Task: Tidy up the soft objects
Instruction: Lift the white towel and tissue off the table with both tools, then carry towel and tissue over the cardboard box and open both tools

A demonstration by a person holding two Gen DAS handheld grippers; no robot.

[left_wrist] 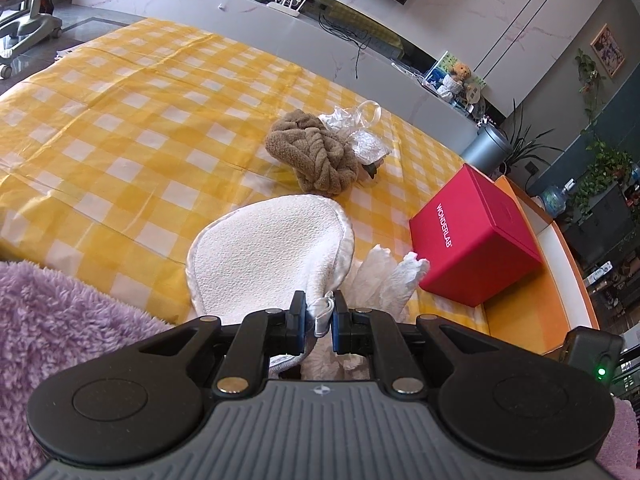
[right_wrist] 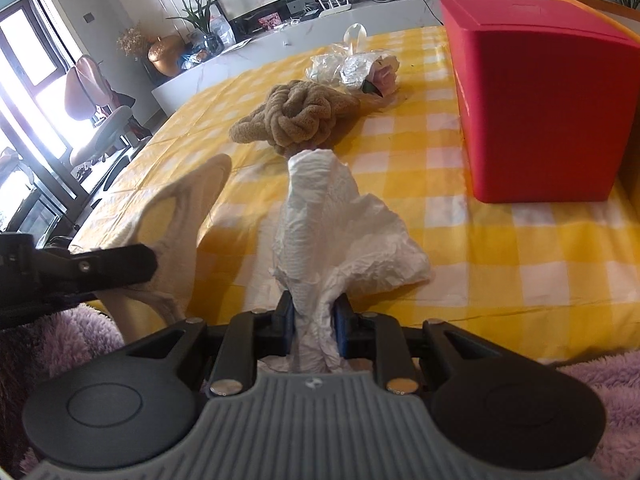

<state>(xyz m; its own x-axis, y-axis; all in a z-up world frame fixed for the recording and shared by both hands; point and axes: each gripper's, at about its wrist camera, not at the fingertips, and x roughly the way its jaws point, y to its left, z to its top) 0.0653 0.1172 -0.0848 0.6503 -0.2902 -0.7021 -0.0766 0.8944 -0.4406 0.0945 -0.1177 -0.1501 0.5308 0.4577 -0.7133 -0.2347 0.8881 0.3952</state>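
My left gripper (left_wrist: 319, 312) is shut on the satin-edged corner of a white terry cloth (left_wrist: 260, 256), held above the yellow checked table (left_wrist: 120, 120). My right gripper (right_wrist: 314, 312) is shut on a crumpled white tissue (right_wrist: 332, 232), which also shows in the left wrist view (left_wrist: 384, 276). The white cloth hangs at the left of the right wrist view (right_wrist: 188, 200), behind the left gripper's body. A brown knotted plush (left_wrist: 316, 152) (right_wrist: 296, 116) lies mid-table. A clear wrapper with a fabric flower (left_wrist: 360, 128) (right_wrist: 360, 68) lies just behind it.
A red WONDERLAB box (left_wrist: 476, 236) (right_wrist: 544, 112) stands at the table's right side. Purple fluffy fabric (left_wrist: 60, 320) (right_wrist: 600, 380) lies at the near edge. A chair (right_wrist: 96, 116) and a low marble TV shelf (left_wrist: 240, 4) stand beyond the table.
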